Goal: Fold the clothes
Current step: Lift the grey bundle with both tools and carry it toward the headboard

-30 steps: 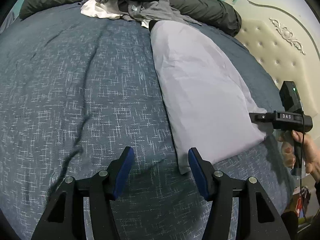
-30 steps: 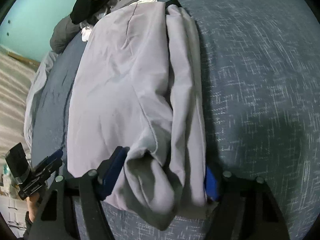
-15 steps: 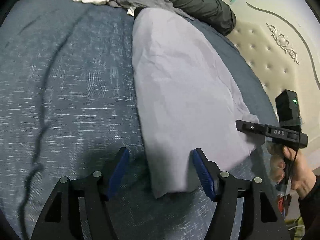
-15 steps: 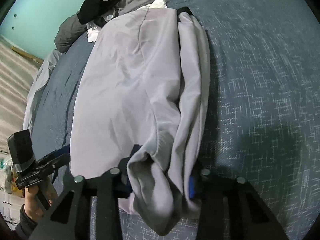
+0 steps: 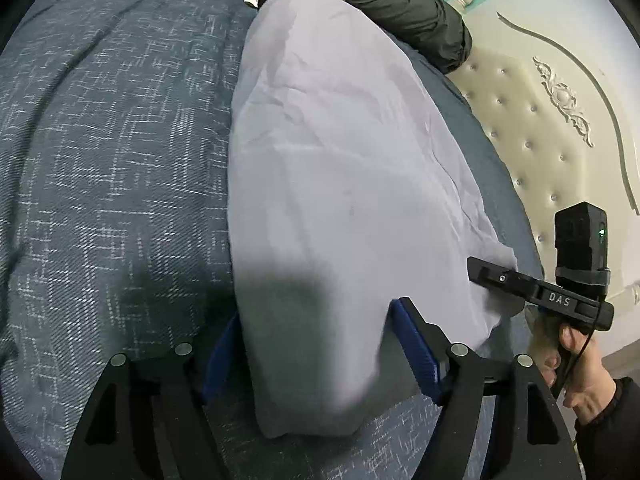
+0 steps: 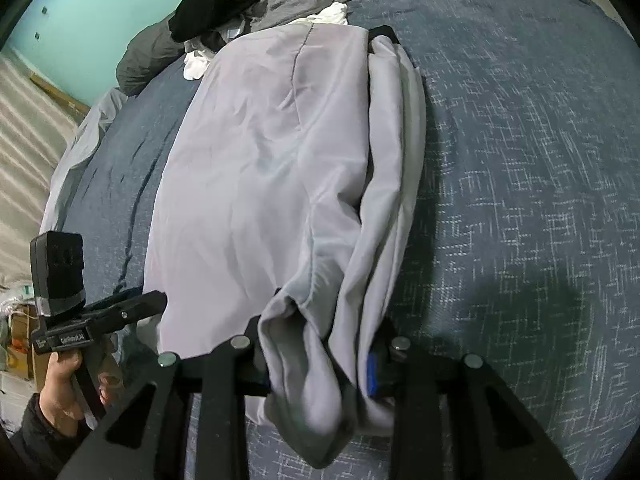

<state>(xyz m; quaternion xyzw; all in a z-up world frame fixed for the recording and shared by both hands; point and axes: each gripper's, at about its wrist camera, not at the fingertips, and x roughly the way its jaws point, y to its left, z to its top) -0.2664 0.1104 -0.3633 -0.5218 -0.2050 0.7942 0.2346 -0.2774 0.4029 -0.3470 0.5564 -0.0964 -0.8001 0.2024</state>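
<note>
Blue woven bedspread (image 5: 112, 168), white cross-hatch flecks. Smooth lavender garment (image 5: 340, 184) lies flat lengthwise on it. Left gripper (image 5: 316, 344) jaws opening, straddling garment's near corner, not pinching. Right gripper (image 6: 320, 364) closing, clamped on bunched garment edge.

The lilac garment (image 5: 340, 184) drapes over the left gripper's (image 5: 316, 352) near pad, hiding most of it, and its lower edge blurs. Bunched cloth buries the right gripper's (image 6: 320, 364) pads (only a blue sliver shows). The clothes pile (image 6: 256, 4) runs off the frame.
</note>
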